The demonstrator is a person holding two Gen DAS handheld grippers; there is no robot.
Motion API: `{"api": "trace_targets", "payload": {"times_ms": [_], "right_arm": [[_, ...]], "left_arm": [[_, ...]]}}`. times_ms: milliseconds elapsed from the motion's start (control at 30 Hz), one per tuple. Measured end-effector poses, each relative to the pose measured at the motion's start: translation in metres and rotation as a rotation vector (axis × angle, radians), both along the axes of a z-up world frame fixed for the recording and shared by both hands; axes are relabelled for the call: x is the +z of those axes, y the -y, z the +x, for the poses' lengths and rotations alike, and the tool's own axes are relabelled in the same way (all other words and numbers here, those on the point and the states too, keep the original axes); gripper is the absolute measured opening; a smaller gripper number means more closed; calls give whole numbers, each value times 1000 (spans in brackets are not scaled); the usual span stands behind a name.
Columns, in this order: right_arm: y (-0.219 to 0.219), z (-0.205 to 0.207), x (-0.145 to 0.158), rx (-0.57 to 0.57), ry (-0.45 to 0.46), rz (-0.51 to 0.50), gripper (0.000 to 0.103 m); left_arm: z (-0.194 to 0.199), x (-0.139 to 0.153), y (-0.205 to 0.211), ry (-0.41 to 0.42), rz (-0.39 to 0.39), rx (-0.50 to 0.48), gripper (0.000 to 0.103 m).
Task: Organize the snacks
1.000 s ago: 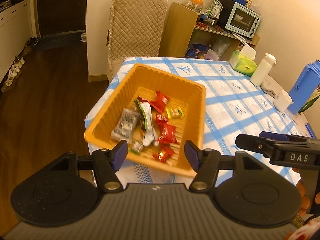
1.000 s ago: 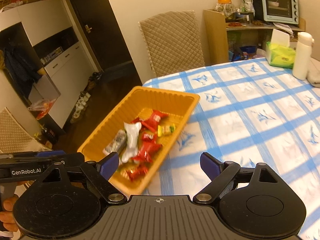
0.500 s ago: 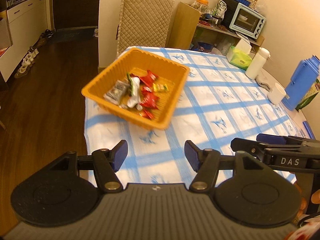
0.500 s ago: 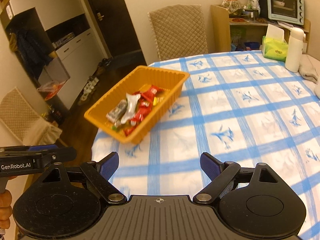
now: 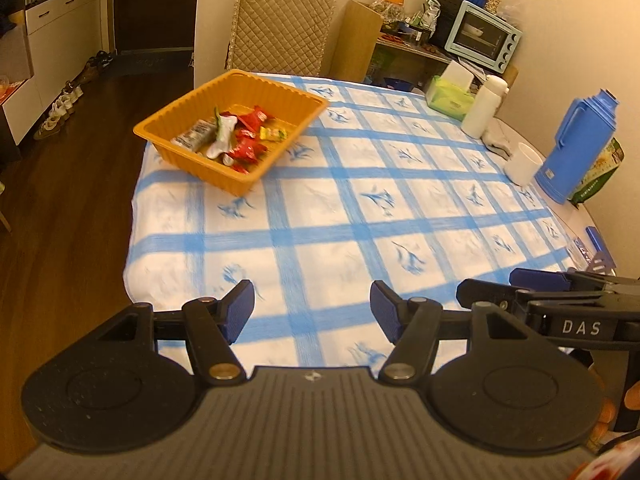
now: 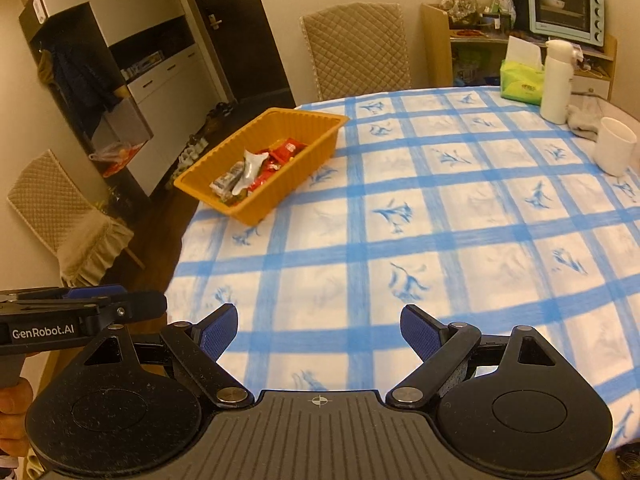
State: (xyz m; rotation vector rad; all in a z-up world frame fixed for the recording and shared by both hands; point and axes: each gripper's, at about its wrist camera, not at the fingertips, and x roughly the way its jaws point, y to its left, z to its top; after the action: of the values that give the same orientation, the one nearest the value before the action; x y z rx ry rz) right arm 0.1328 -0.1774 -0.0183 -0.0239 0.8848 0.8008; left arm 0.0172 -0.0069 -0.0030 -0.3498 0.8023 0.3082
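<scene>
Snacks in tray, both hand-held grippers open, empty

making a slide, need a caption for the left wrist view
Open left tongs hang over the blue-checked tablecloth, the orange snack tray far off at the table's edge.

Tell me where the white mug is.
The white mug stands at the table's right edge in the left wrist view, between the blue thermos and the white bottle.

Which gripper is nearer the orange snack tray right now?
Left, slightly. The orange tray lies far ahead of both. The left gripper sits on the tray's side of the table; the right gripper is further right.
</scene>
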Motion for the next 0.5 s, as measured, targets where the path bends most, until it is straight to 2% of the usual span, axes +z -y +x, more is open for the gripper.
{"api": "trace_targets", "payload": {"times_ms": [500], "right_arm": [[54,-10,-1,-7,-4,-1,88]], "left_arm": [[-9,7,62,18,18,-27,62]]}}
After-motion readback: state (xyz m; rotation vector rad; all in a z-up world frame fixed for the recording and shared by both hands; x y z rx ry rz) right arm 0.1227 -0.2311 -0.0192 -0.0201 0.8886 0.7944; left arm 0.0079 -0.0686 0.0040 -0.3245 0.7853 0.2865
